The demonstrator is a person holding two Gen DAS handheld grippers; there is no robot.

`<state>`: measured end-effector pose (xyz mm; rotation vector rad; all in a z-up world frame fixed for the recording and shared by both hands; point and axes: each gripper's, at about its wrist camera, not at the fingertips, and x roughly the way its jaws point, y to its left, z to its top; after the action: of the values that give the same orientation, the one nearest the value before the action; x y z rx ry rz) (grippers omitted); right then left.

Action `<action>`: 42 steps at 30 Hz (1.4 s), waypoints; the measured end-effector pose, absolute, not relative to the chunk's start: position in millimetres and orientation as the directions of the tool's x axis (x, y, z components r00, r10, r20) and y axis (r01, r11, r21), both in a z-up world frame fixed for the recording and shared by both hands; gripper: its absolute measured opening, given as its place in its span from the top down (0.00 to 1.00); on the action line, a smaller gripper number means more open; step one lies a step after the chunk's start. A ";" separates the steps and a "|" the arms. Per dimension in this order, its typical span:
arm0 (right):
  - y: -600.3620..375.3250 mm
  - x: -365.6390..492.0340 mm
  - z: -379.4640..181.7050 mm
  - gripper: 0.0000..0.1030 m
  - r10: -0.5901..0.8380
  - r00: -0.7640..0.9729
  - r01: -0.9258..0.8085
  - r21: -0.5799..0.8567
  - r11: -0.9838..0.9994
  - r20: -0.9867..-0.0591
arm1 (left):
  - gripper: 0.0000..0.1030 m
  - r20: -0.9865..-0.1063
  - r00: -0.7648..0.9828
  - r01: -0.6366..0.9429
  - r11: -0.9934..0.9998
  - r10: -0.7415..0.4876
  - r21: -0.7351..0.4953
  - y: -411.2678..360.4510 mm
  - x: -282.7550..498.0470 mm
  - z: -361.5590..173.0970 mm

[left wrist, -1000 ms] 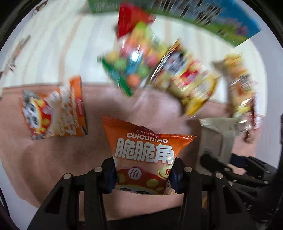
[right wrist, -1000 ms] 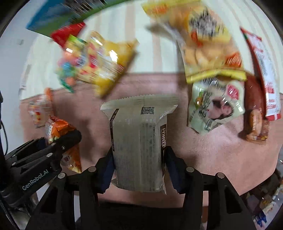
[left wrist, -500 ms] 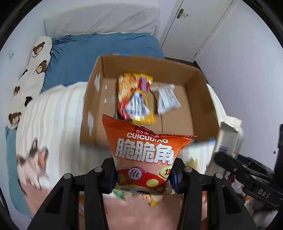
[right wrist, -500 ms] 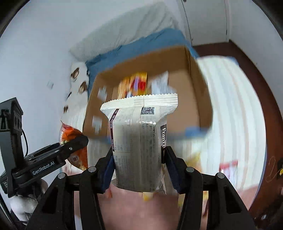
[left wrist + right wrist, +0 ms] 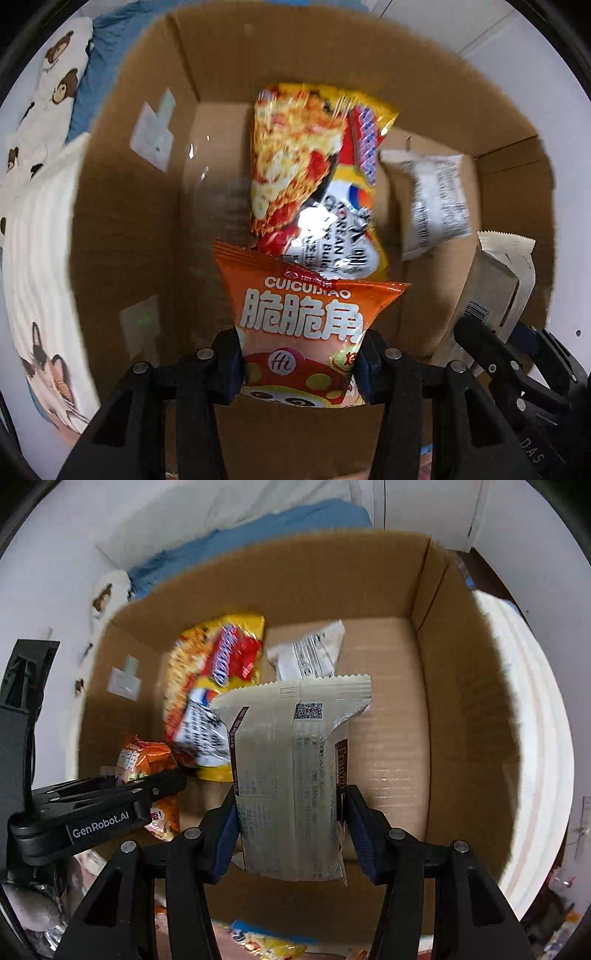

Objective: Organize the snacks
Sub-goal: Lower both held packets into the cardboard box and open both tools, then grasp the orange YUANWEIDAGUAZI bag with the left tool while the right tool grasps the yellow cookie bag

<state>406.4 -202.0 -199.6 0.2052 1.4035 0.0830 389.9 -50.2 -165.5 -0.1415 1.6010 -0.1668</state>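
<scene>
Left wrist view: the left gripper [image 5: 299, 363] has its fingers closed on the lower sides of an orange bag [image 5: 306, 325], which stands out along the fingers with its long axis in line with them, sealed top edge farthest from the camera. Straight beyond that edge lies the open box [image 5: 122, 229], its floor directly under the bag, so the coming move looks like a plain let-go or a short lowering with no sideways shift needed. In the right wrist view the right gripper [image 5: 290, 834] is clamped, fingers partly apart, around a beige pack [image 5: 291, 775] held the same way, long axis along the fingers, printed back toward the camera; the bare right half of the box floor [image 5: 388, 738] lies beyond and slightly right of it. Both grippers hang over the box, side by side, neither clearly nearer to its floor; the left one sits toward the left wall, the right one nearer the middle. Counted: two snacks already lie on the box floor, one yellow noodle bag [image 5: 314, 166] and one white pack [image 5: 436, 199] just right of it; two more are in the grippers, one each. One box. Under its near wall a further wrapper [image 5: 266, 941] shows, too cut off to name.
</scene>
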 end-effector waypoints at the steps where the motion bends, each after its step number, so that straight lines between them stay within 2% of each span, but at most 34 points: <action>1: -201.1 406.3 -207.9 0.45 0.177 0.152 0.065 0.188 0.980 -0.972 | 0.57 -0.981 -0.049 0.013 0.982 -0.189 -0.190 -50.5 391.0 -174.4; 7: -200.0 414.1 -235.8 0.42 0.173 0.060 0.063 0.177 0.982 -0.983 | 0.57 -0.980 -0.088 0.028 0.983 -0.179 -0.182 -52.0 390.2 -195.1; 8: -199.4 415.0 -239.6 0.37 0.175 0.039 0.063 0.178 0.982 -0.984 | 0.56 -0.980 -0.097 0.021 0.984 -0.174 -0.176 -51.2 389.7 -197.4; 9: -197.8 416.0 -242.3 0.21 0.168 0.024 0.052 0.169 0.984 -0.985 | 0.52 -0.979 -0.103 0.011 0.984 -0.174 -0.176 -49.7 388.8 -199.4; 10: -196.9 416.5 -242.4 0.14 0.161 0.024 0.044 0.162 0.986 -0.987 | 0.51 -0.977 -0.102 0.006 0.982 -0.186 -0.188 -48.1 388.4 -199.3; 11: -196.4 416.9 -241.6 0.09 0.158 0.027 0.039 0.159 0.987 -0.987 | 0.45 -0.977 -0.092 0.009 0.981 -0.191 -0.193 -46.7 388.2 -197.4; 13: -197.2 416.4 -237.0 0.09 0.160 0.032 0.037 0.162 0.986 -0.987 | 0.28 -0.981 -0.054 0.011 0.982 -0.187 -0.188 -42.4 387.7 -190.2; 14: -197.4 416.7 -235.0 0.09 0.159 0.035 0.038 0.160 0.986 -0.987 | 0.16 -0.979 -0.043 0.010 0.980 -0.200 -0.201 -40.6 387.3 -187.0; 15: -198.0 416.3 -232.1 0.08 0.158 0.043 0.038 0.160 0.986 -0.986 | 0.14 -0.975 -0.039 0.007 0.976 -0.217 -0.217 -39.7 386.7 -184.8; 24: -193.8 402.4 -187.2 0.06 0.122 0.150 0.017 0.126 0.992 -0.981 | 0.11 -0.974 0.060 0.041 0.975 -0.220 -0.217 -46.3 375.6 -135.3; 33: -196.1 360.0 -128.5 0.05 0.161 0.291 -0.007 0.166 0.986 -0.943 | 0.11 -0.933 0.280 0.080 0.974 -0.224 -0.210 -38.7 329.1 -41.9; 34: -196.2 352.0 -126.5 0.05 0.168 0.297 -0.009 0.173 0.985 -0.940 | 0.11 -0.928 0.300 0.084 0.975 -0.221 -0.205 -37.2 322.8 -43.8; 38: -201.8 307.4 -123.8 0.04 0.214 0.294 0.000 0.224 0.975 -0.931 | 0.11 -0.921 0.350 0.112 0.984 -0.172 -0.142 -21.8 271.7 -45.6; 42: -198.3 267.5 -152.8 0.04 0.240 0.235 -0.001 0.247 0.969 -0.942 | 0.11 -0.954 0.298 0.255 0.965 -0.018 0.062 -14.0 205.1 -88.5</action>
<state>267.5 -198.3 -152.8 0.2108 1.3261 0.1672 205.1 -14.0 -88.5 0.2171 1.2582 -0.1832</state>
